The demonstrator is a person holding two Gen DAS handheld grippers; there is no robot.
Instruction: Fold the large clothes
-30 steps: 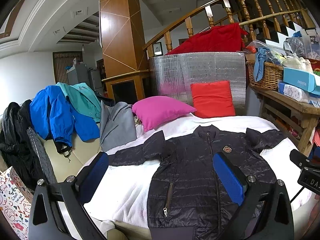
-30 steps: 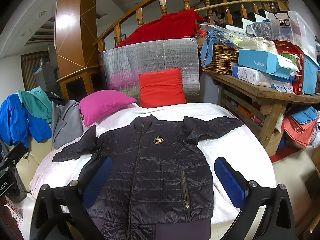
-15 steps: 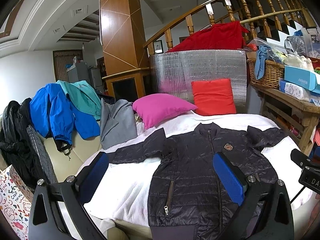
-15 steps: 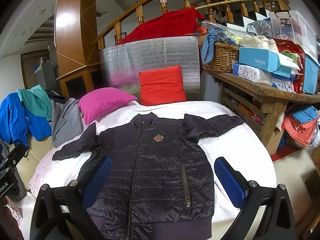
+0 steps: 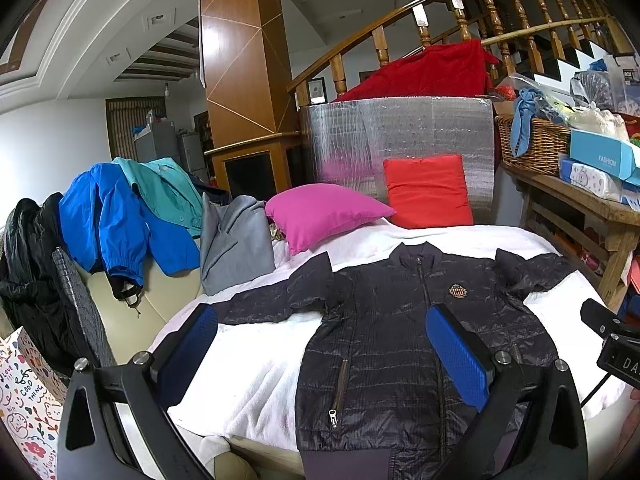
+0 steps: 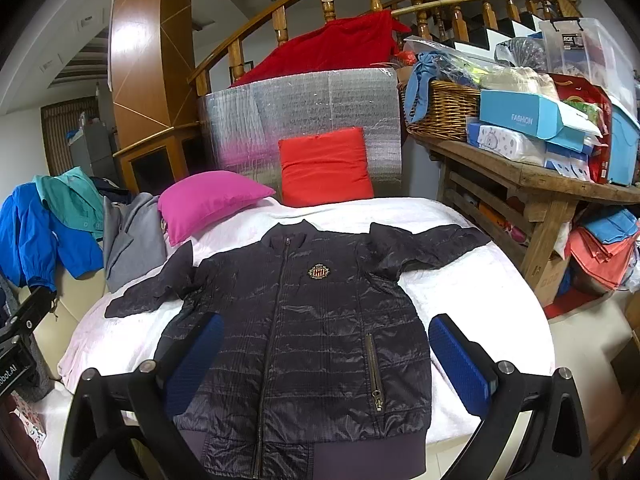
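Note:
A dark navy quilted jacket (image 5: pixel 400 328) lies flat, front up and zipped, sleeves spread, on a round bed with a white cover (image 5: pixel 256 368). It also shows in the right wrist view (image 6: pixel 304 320). My left gripper (image 5: pixel 320 356) is open and empty, held above the jacket's left half near the bed's front edge. My right gripper (image 6: pixel 324 360) is open and empty above the jacket's lower hem. The right gripper's body shows at the left wrist view's right edge (image 5: pixel 612 344).
A pink pillow (image 6: pixel 208 200) and a red pillow (image 6: pixel 326 168) lie at the bed's far side. Blue, teal and grey clothes (image 5: pixel 132 208) hang over a sofa at left. A wooden table (image 6: pixel 540 188) with a basket and boxes stands at right.
Both views have shifted slightly; the jacket sits a little lower and closer in frame. Both grippers stay open and the jacket has not moved.

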